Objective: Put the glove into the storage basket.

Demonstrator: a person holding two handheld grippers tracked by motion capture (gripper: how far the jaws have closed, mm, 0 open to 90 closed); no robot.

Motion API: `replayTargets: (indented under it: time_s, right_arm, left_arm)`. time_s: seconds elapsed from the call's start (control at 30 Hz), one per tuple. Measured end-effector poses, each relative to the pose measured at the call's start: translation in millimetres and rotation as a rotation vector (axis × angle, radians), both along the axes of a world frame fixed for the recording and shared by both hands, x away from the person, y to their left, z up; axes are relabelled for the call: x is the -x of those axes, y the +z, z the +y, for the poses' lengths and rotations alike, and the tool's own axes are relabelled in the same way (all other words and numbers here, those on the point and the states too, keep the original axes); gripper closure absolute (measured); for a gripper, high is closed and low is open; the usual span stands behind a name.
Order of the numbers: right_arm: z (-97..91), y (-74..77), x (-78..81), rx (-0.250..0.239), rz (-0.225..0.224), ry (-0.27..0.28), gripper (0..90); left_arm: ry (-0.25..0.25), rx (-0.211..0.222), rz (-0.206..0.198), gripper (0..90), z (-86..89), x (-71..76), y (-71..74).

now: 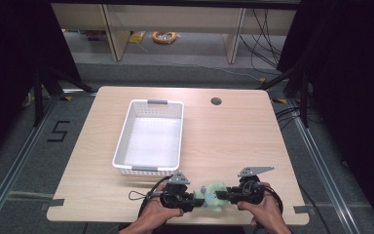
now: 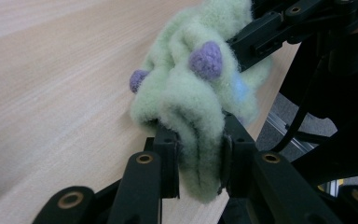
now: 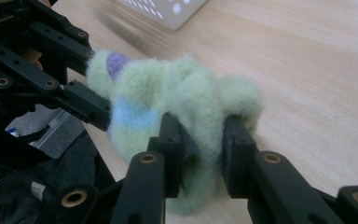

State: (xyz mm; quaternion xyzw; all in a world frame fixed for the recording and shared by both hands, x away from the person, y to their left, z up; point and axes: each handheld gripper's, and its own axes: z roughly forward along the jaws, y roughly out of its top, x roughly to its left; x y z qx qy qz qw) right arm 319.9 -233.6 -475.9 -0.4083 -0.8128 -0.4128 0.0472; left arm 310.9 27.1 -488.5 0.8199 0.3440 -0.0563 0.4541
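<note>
Pale green fleecy cloth (image 1: 213,195) with small purple bobbles, bunched at the near edge of the tabletop (image 1: 233,136), well short of the white basket (image 1: 148,170) and a little to that basket's right. Pinched from both ends: left gripper (image 1: 195,197) clamped on a thick fold at the cloth's left side, fingers (image 2: 168,161) sunk into the pile on either flank; right gripper (image 1: 221,195) likewise biting a fold at the opposite side, fingers (image 3: 235,158) pressed in so that the fleece bulges round them. Facing each other across the bundle, nearly level, presumably so that one soft, floppy piece can be spread or carried without sagging out of a single pinch. Hands (image 1: 158,214) low behind the grippers, at the side of the cloth away from the basket. Hard to tell in the high view whether the cloth rests on the wood or hangs just clear of it; seemingly touching on its underside. Basket empty, open side up, standing ready beyond the cloth as the likely place for it. Round cable hole (image 1: 216,101) farther off, past the basket's far right corner.
</note>
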Motion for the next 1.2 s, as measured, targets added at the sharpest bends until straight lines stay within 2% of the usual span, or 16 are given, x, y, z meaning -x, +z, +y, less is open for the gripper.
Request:
replayTargets:
  time_s: [0.03, 0.1, 0.2, 0.3, 0.4, 0.47, 0.57, 0.63, 0.67, 0.7, 0.73, 0.87, 0.97, 1.07, 1.17, 1.2]
  right_arm:
    - [0.6, 2.9, -1.0, -0.002, -0.037, 0.019, 73.7]
    - [1.9, 5.5, 0.5, 0.005, -0.027, 0.009, 73.7]
    - [5.2, 11.2, -2.6, -0.008, -0.060, 0.022, 73.8]
    - [10.4, 16.7, -2.4, -0.009, -0.055, 0.014, 73.9]
    - [16.0, 25.0, -7.6, -0.010, -0.079, 0.026, 73.9]
    - [22.6, 33.4, -13.7, -0.018, -0.104, 0.036, 73.9]
    - [28.7, 39.6, -15.8, -0.025, -0.089, 0.031, 73.9]
    - [34.5, 44.7, -19.4, -0.018, -0.111, 0.029, 73.9]
    - [37.5, 48.4, -20.3, -0.016, -0.095, 0.031, 73.9]
    - [42.8, 52.2, -25.1, -0.021, -0.119, 0.042, 73.9]
    - [45.3, 54.4, -27.9, -0.021, -0.128, 0.044, 73.9]
    - [54.3, 59.6, -36.1, -0.039, -0.125, 0.068, 73.9]
    - [62.6, 66.7, -42.4, -0.027, -0.124, 0.067, 74.0]
    - [74.3, 76.4, -50.4, -0.023, -0.154, 0.085, 74.0]
    - [79.5, 82.3, -53.0, -0.020, -0.145, 0.071, 74.0]
    - [83.7, 85.9, -59.5, -0.022, -0.176, 0.084, 74.0]
  left_arm:
    - [0.001, -0.003, -0.007, 71.9, 1.2, -0.2, 3.5]
    - [-0.005, 0.006, -0.005, 71.9, 1.7, -0.5, 5.2]
    - [-0.006, 0.017, -0.029, 71.9, 6.4, -2.1, 14.9]
    - [-0.004, 0.015, -0.033, 71.8, 10.2, -4.5, 20.3]
    - [0.011, 0.018, -0.039, 71.8, 17.1, -8.2, 29.1]
    - [0.014, 0.010, -0.050, 71.7, 24.5, -12.0, 39.5]
    - [0.015, 0.003, -0.061, 71.6, 30.7, -15.7, 46.1]
    - [0.013, -0.009, -0.075, 71.7, 36.5, -18.9, 51.1]
    - [0.023, -0.007, -0.069, 71.6, 39.6, -20.2, 53.9]
    - [0.025, -0.001, -0.064, 71.6, 42.8, -21.8, 56.0]
    - [0.035, -0.015, -0.072, 71.6, 48.6, -23.6, 61.1]
    - [0.037, -0.027, -0.079, 71.5, 56.9, -28.1, 67.8]
    - [0.058, -0.023, -0.073, 71.5, 65.1, -33.3, 73.9]
    - [0.071, -0.030, -0.074, 71.4, 75.5, -41.2, 81.6]
    - [0.078, -0.024, -0.075, 71.5, 81.1, -44.8, 86.3]
    - [0.086, -0.025, -0.079, 71.5, 83.8, -46.3, 88.6]
